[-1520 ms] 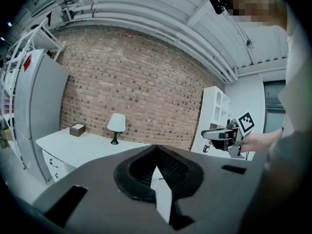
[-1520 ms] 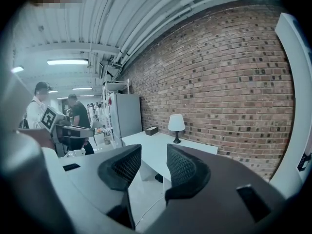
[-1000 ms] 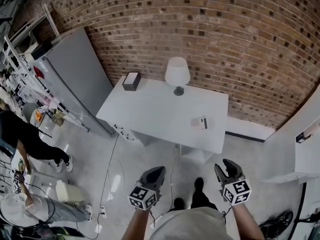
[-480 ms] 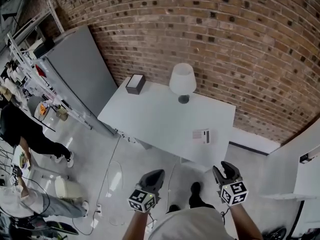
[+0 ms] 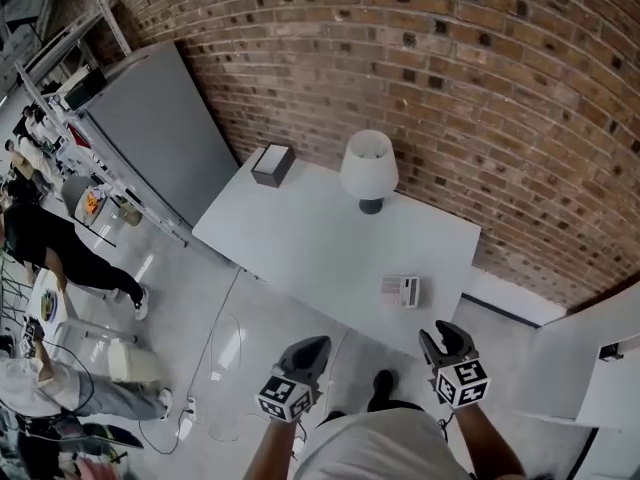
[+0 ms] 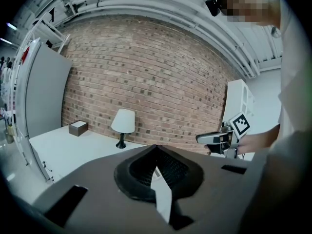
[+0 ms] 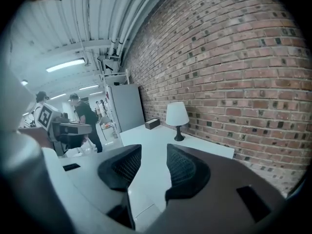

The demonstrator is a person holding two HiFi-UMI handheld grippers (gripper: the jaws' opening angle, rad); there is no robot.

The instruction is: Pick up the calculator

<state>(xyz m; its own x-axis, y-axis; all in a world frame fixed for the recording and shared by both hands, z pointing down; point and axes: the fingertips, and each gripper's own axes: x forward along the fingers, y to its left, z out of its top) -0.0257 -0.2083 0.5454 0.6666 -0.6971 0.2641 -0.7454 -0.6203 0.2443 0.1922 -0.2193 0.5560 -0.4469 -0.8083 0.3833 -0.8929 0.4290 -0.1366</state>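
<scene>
The calculator [image 5: 400,289] is small, flat and pale, and lies near the front right edge of the white table [image 5: 300,233] in the head view. Both grippers hover in front of the table, short of its edge. My left gripper [image 5: 308,348] [image 6: 156,147] has its jaw tips together and nothing between them. My right gripper [image 5: 447,340] [image 7: 153,155] is open and empty, just below and to the right of the calculator. Neither gripper view shows the calculator clearly.
A white lamp [image 5: 369,168] stands at the table's back by the brick wall. A dark box [image 5: 271,164] sits at the back left corner. A grey cabinet [image 5: 160,133] stands left of the table. People and shelves are at the far left. A white shelf unit [image 5: 590,368] stands at the right.
The table and calculator have drawn nearer in the head view. Both grippers have moved forward toward the table's front edge. Their jaws look unchanged.
</scene>
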